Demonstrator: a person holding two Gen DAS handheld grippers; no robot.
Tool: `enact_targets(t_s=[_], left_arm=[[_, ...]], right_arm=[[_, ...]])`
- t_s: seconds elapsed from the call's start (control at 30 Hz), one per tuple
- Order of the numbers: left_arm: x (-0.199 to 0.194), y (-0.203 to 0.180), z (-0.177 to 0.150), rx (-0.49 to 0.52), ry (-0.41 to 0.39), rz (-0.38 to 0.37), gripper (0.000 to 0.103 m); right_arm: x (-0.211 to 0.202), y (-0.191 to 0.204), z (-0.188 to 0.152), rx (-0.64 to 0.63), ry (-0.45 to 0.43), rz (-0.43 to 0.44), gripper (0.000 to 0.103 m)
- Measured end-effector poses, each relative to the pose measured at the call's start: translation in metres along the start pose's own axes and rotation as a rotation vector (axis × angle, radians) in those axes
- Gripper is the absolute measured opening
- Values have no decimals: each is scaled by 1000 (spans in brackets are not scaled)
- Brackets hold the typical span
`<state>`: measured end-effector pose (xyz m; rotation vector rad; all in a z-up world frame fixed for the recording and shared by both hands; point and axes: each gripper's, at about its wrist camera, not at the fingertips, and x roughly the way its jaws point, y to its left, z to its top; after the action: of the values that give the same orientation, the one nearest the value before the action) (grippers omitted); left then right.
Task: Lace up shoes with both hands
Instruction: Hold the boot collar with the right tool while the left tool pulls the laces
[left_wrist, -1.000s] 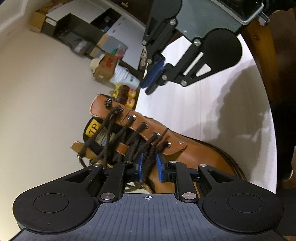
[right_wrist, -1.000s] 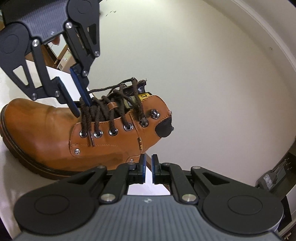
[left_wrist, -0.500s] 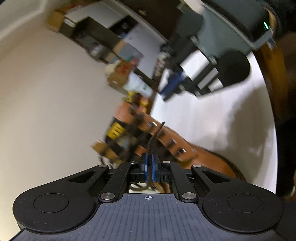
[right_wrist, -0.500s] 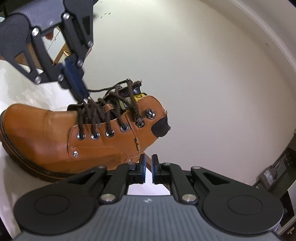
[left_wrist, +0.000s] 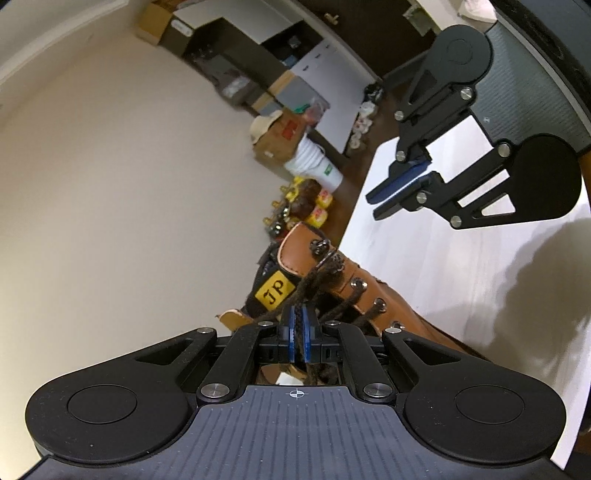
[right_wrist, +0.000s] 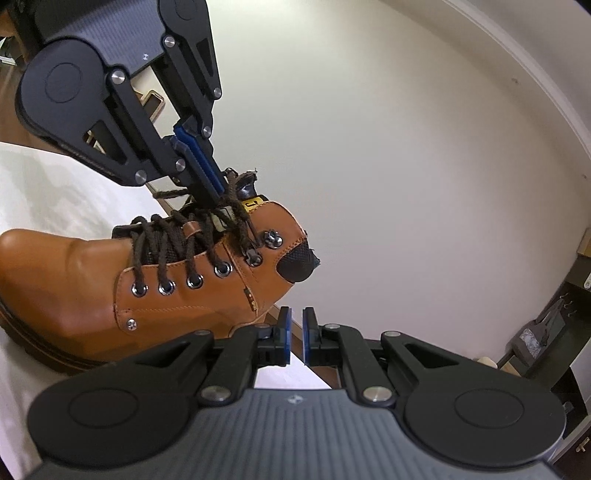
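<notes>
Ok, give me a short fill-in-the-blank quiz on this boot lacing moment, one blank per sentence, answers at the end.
1. The left gripper has its jaws shut on a dark brown ____.
2. The right gripper holds ____ between its jaws.
3. The boot is tan leather and rests on a ____ table.
4. The yellow tag on the boot's tongue bears the letters ____.

Missing words: lace; nothing; white; JP
</notes>
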<state>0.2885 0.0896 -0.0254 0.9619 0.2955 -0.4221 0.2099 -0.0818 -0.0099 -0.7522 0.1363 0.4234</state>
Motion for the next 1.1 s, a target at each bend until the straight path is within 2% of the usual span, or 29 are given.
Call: enact_targets(t_s=[0.57, 0.83, 1.1], left_arm=[[-4, 11, 1, -10, -25, 25, 5], [-3, 2, 1, 2, -15, 23, 5], [-4, -10, 2, 5, -6, 9, 5]], right_arm=[[6, 1, -1, 1, 4, -3, 6], [7, 0, 1, 12, -1, -2, 6], [6, -3, 9, -6, -44, 12, 6]])
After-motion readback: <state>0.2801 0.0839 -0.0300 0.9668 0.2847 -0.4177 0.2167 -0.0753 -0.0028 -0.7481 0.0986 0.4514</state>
